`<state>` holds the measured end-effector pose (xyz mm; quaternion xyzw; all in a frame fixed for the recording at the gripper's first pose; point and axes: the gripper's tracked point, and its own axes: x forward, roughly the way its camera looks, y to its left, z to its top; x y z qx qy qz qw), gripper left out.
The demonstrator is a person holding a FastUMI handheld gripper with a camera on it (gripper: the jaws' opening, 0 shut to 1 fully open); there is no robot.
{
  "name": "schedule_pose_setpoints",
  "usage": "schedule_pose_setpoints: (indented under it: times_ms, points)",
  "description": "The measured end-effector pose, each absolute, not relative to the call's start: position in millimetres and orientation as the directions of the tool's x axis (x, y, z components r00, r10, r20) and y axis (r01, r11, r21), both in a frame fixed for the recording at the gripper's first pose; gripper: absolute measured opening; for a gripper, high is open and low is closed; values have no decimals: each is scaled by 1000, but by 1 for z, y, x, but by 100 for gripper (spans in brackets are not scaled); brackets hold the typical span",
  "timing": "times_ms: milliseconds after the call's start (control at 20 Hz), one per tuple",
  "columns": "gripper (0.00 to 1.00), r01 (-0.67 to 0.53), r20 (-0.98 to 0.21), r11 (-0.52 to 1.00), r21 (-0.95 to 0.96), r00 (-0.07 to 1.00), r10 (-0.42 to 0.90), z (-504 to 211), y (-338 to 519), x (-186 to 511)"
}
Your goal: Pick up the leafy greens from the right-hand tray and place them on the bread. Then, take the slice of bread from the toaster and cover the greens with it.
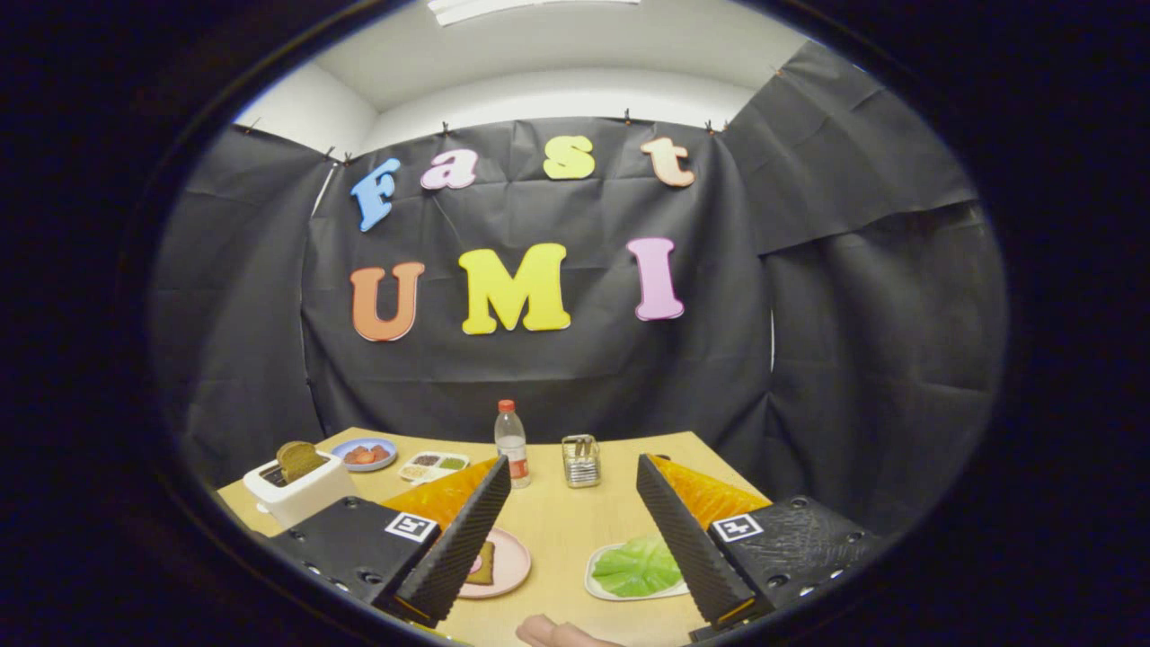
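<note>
Greens [636,566] lie between open jaws, nearer the right one.

Gripper [573,472] fingers spread wide, holding nothing, above light wooden table [575,521]. Between them: pink round plate [508,562] bearing brown bread slice [483,568], and white tray [600,589] of green lettuce leaves [633,566]. White toaster [301,490] holds a brown slice.

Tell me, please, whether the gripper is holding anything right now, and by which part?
Nothing is held. The gripper is open, its fingers spread wide above the table, with the leafy greens untouched on their tray.
</note>
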<state>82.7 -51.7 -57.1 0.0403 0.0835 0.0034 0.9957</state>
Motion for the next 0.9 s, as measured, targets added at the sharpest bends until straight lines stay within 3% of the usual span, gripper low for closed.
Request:
schedule_pose_setpoints:
  times_ms: [300,650,900]
  points:
    - [95,82,-275,997,-9,958,-81,-122,-122,136]
    - [95,131,-487,991,3,866,-113,-226,-168,192]
    - [94,115,-621,992,43,782,-64,-275,-166,204]
